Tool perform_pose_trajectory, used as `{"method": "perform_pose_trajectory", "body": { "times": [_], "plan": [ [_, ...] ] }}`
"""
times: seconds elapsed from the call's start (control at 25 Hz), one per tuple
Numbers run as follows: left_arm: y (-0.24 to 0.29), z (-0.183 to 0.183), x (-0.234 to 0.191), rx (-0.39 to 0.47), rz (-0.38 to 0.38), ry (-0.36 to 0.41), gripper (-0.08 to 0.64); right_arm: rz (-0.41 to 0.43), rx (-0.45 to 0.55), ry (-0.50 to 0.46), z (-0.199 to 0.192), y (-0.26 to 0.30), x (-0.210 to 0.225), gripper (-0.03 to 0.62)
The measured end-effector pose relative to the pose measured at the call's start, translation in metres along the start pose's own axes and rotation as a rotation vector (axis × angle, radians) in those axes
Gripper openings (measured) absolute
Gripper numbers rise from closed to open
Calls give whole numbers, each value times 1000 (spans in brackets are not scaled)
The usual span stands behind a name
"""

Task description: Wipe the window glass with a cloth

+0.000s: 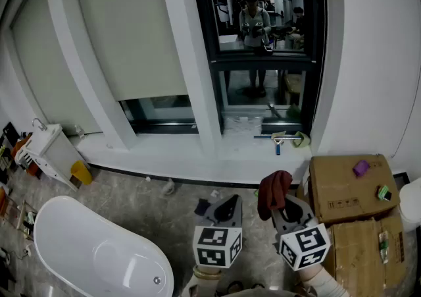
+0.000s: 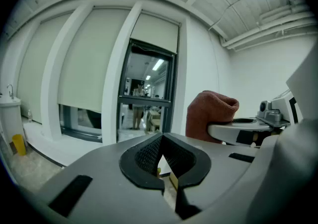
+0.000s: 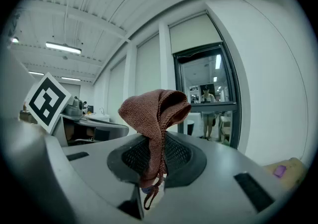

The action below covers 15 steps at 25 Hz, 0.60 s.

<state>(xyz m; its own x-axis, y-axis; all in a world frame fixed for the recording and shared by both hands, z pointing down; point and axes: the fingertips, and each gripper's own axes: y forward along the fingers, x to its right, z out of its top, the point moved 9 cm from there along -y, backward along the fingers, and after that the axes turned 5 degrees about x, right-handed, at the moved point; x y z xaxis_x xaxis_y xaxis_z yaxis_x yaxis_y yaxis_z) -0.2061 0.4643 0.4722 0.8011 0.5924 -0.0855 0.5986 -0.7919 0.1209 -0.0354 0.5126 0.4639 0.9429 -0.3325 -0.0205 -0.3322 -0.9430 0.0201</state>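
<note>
Currently: tall dark-framed window glass [image 1: 260, 19] is straight ahead, set between white wall columns [image 1: 191, 58], and reflects a lit room. White oval bathtub [image 1: 99, 249] sits lower left on the grey marbled floor [image 1: 151, 203]. Brown cardboard boxes [image 1: 352, 187] are lower right, just beside the right gripper [image 1: 283, 205]. Both grippers are side by side, well apart from the glass. Left gripper [image 1: 230, 205]: jaws closed tip to tip, nothing in them. Right gripper: jaws clamped on the reddish-brown knit cloth [image 3: 156, 111]. Cloth is bunched and folded over into a hood-like hump above the jaws. Coarse knit weave is visible, and a thin stringy tail hangs below the pads.
</note>
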Motion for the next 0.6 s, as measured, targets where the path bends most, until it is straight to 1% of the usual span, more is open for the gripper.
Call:
{"method": "perform_pose_trajectory", "body": {
  "times": [0.28,0.6],
  "plan": [
    [7,4,2,9,-15,4,5,14,1,1,1,2,1,51],
    [23,5,9,9,-22,2,5,23,-2,-1,-1,4,15,51]
  ]
}}
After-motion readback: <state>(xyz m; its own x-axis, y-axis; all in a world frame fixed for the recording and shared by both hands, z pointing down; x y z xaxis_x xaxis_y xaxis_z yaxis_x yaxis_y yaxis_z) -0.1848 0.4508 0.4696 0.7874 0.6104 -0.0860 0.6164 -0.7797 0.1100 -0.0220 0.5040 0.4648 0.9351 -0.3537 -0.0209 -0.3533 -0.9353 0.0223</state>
